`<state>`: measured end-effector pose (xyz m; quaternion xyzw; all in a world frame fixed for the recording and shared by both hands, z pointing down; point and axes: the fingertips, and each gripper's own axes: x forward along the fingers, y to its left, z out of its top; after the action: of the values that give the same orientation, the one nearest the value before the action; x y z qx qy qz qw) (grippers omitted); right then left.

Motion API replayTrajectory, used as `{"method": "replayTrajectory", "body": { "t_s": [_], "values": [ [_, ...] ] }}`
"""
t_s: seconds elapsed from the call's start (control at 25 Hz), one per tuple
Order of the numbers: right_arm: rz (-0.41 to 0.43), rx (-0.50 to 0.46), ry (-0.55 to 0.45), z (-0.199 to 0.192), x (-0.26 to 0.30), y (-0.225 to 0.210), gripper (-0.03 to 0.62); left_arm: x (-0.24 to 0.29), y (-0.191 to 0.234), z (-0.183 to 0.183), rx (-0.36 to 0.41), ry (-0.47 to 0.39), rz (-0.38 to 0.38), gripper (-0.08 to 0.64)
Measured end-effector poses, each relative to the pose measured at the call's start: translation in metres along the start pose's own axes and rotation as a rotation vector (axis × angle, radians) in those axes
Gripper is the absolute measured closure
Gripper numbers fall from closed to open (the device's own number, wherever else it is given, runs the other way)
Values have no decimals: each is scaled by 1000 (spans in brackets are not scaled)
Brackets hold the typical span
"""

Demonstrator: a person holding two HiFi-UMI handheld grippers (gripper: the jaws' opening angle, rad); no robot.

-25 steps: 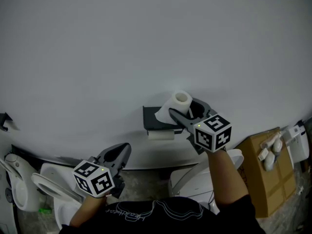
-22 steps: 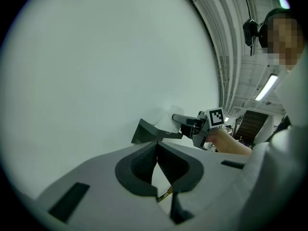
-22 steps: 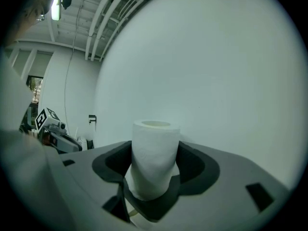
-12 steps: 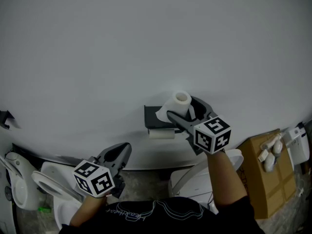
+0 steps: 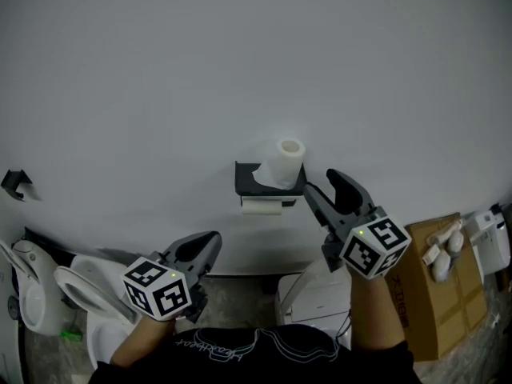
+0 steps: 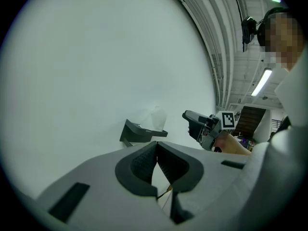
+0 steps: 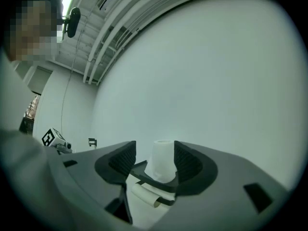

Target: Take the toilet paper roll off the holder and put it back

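A white toilet paper roll [image 5: 288, 162] stands upright on the top shelf of the dark wall holder [image 5: 254, 185]. A thin, nearly spent roll [image 5: 262, 206] hangs under that shelf. My right gripper [image 5: 320, 182] hangs to the right of the holder, apart from the roll. Its jaws are open with nothing between them, and they have just been closing. In the right gripper view the roll [image 7: 162, 161] shows beyond the jaws, on the holder [image 7: 144, 173]. My left gripper [image 5: 210, 243] is low at the left, jaws shut and empty [image 6: 156, 146].
The plain white wall [image 5: 240, 70] fills the upper view. Below it stand a toilet with a raised seat [image 5: 84, 290] at left and a white toilet [image 5: 320, 298] at centre. At right a cardboard box [image 5: 444, 282] has small white items on top.
The right gripper has let go of the roll and drawn back to the right, away from the holder. The roll stays upright on the shelf. The left gripper has shifted slightly.
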<state>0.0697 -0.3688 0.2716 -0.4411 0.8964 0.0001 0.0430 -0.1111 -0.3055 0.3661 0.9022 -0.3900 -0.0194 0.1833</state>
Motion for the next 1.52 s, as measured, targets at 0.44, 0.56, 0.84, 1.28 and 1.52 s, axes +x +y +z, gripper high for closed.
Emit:
{"method": "replayTrajectory", "body": {
  "t_s": [0.44, 0.56, 0.84, 1.28, 1.52],
  "values": [
    [133, -3, 74, -54, -90, 62, 600, -14, -77, -33, 9, 7, -46, 555],
    [201, 79, 72, -69, -115, 81, 598, -21, -97, -46, 6, 13, -53, 555],
    [225, 155, 67, -88, -163, 101, 589, -39, -132, -73, -12, 17, -60, 555],
    [244, 125, 30, -85, -188, 121, 589, -59, -147, -83, 3, -1, -37, 555],
    [252, 142, 69, -97, -189, 125, 588, -62, -148, -85, -5, -7, -32, 555]
  ]
}}
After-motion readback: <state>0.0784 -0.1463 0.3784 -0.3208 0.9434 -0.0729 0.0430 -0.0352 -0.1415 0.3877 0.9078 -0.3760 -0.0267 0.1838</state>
